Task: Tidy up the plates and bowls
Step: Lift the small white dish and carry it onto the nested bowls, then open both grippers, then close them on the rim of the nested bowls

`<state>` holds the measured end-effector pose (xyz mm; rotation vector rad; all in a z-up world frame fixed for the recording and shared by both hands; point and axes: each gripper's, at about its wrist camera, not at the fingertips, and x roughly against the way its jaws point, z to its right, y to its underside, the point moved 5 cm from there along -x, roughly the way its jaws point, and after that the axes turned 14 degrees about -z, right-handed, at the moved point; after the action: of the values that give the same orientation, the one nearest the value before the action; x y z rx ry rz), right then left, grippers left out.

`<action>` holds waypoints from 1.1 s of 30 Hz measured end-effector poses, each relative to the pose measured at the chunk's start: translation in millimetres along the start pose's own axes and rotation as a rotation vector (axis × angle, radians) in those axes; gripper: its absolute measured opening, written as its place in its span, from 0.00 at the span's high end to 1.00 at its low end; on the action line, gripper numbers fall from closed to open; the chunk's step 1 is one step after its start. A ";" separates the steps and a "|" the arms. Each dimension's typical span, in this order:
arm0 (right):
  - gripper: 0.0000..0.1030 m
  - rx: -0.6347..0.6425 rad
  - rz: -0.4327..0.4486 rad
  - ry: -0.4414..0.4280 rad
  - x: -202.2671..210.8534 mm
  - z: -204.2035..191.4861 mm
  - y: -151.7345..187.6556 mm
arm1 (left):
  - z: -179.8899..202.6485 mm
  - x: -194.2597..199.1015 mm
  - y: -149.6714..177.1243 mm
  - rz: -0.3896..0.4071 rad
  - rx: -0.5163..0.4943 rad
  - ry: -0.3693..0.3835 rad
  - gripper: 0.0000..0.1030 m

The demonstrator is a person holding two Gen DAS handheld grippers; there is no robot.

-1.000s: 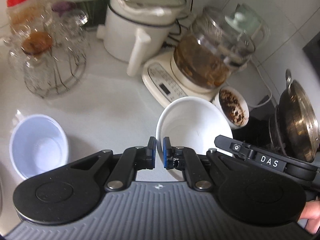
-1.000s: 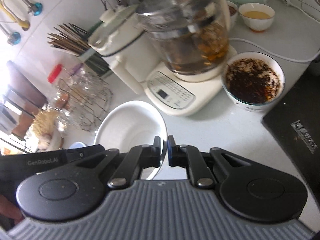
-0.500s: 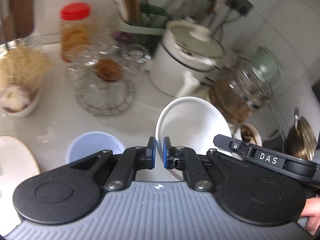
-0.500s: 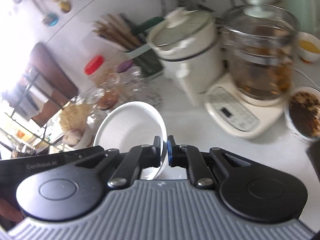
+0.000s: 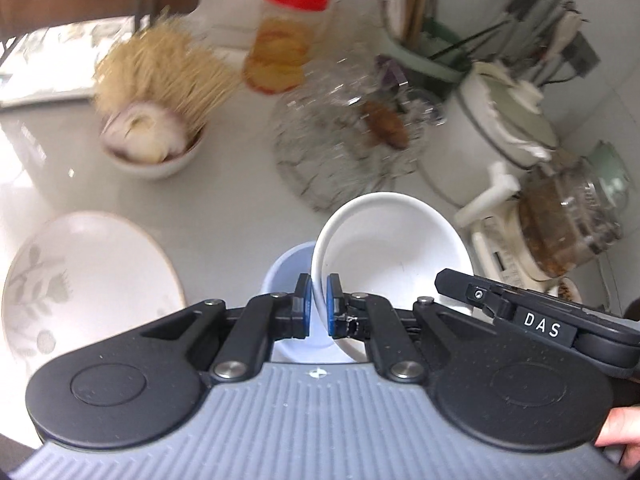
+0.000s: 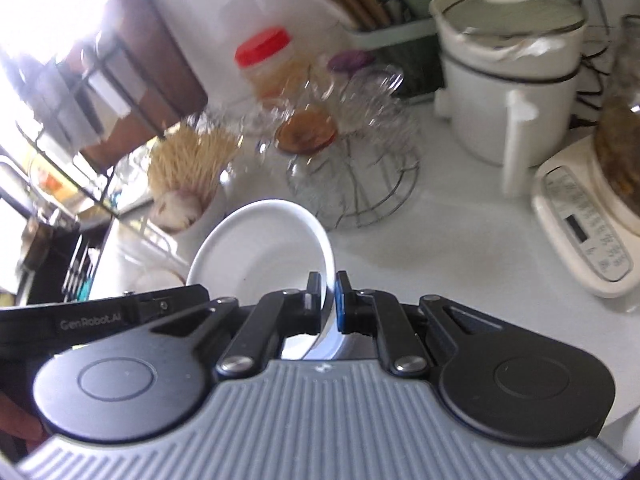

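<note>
- The white bowl (image 5: 390, 248) is pinched at opposite rims by the left gripper (image 5: 316, 308) and right gripper (image 6: 328, 300).
- It should be kept level and centred over the blue bowl (image 5: 286, 268) before being lowered.

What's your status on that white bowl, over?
Left gripper and right gripper both shut on white bowl rim, bowl airborne. Blue cup directly beneath. Floral plate alongside.

Two hand-held grippers are seen, the left (image 5: 317, 303) and the right (image 6: 328, 301). One white bowl (image 5: 394, 240), one blue bowl (image 5: 286, 266), one flowered plate (image 5: 86, 280), one red-lidded jar (image 5: 290, 32) and one white pot (image 6: 508, 76) are counted.
</note>
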<state>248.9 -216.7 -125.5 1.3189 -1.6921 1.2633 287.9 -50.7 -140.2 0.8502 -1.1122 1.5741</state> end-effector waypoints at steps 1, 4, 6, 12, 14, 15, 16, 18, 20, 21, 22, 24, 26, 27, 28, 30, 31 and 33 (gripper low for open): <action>0.91 0.004 -0.010 0.001 -4.6 -2.0 0.6 | -3.8 -3.1 2.0 -0.005 0.002 -0.008 0.91; 0.91 0.032 -0.023 0.015 -16.3 -7.1 2.6 | -15.4 -13.7 7.2 -0.021 0.020 -0.019 0.91; 0.91 0.029 -0.044 0.015 -23.9 -8.2 4.3 | -21.5 -21.2 8.6 -0.038 0.031 -0.028 0.91; 0.91 0.034 -0.068 0.034 -35.9 -1.7 7.1 | -22.5 -36.6 9.2 -0.047 0.028 -0.039 0.91; 0.90 0.040 -0.076 0.032 -39.6 -0.4 7.0 | -23.5 -39.5 9.3 -0.049 0.029 -0.045 0.91; 0.89 0.034 -0.082 0.029 -41.7 0.0 5.8 | -24.7 -40.3 9.3 -0.048 0.035 -0.036 0.91; 0.89 0.035 -0.081 0.022 -41.7 0.4 5.6 | -25.1 -41.3 9.1 -0.047 0.042 -0.028 0.91; 0.89 0.042 -0.076 0.019 -41.4 -0.4 3.6 | -24.8 -43.6 7.7 -0.058 0.047 -0.026 0.91; 0.88 0.036 -0.073 0.015 -41.1 1.6 1.7 | -23.8 -43.6 8.4 -0.052 0.042 -0.030 0.91; 0.88 0.029 -0.078 0.015 -41.4 3.3 0.6 | -23.6 -44.5 9.0 -0.054 0.042 -0.037 0.91; 0.88 0.022 -0.075 0.014 -40.3 5.5 -0.5 | -23.7 -45.6 9.8 -0.059 0.047 -0.041 0.90; 0.88 0.013 -0.062 0.010 -37.1 9.1 -2.7 | -24.4 -45.7 10.7 -0.060 0.061 -0.035 0.80; 0.85 0.000 -0.060 0.010 -36.0 14.3 -5.6 | -25.0 -45.8 11.5 -0.054 0.067 -0.037 0.60; 0.77 -0.009 -0.062 0.004 -36.5 16.9 -6.8 | -25.3 -45.4 11.8 -0.049 0.068 -0.045 0.53; 0.65 -0.020 -0.062 -0.007 -37.1 19.8 -7.7 | -25.6 -45.2 12.1 -0.043 0.069 -0.050 0.52; 0.55 -0.041 -0.067 -0.025 -40.6 24.9 -8.7 | -27.2 -47.0 12.5 -0.044 0.077 -0.052 0.50; 0.55 -0.052 -0.078 -0.031 -43.6 26.7 -9.4 | -28.4 -48.7 12.8 -0.046 0.082 -0.056 0.49; 0.55 -0.080 -0.103 -0.059 -50.3 31.0 -9.5 | -31.1 -51.4 13.7 -0.047 0.097 -0.062 0.49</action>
<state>274.7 -229.2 -178.0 1.3889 -1.6752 1.0970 288.3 -39.1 -200.8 0.9887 -1.0594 1.5822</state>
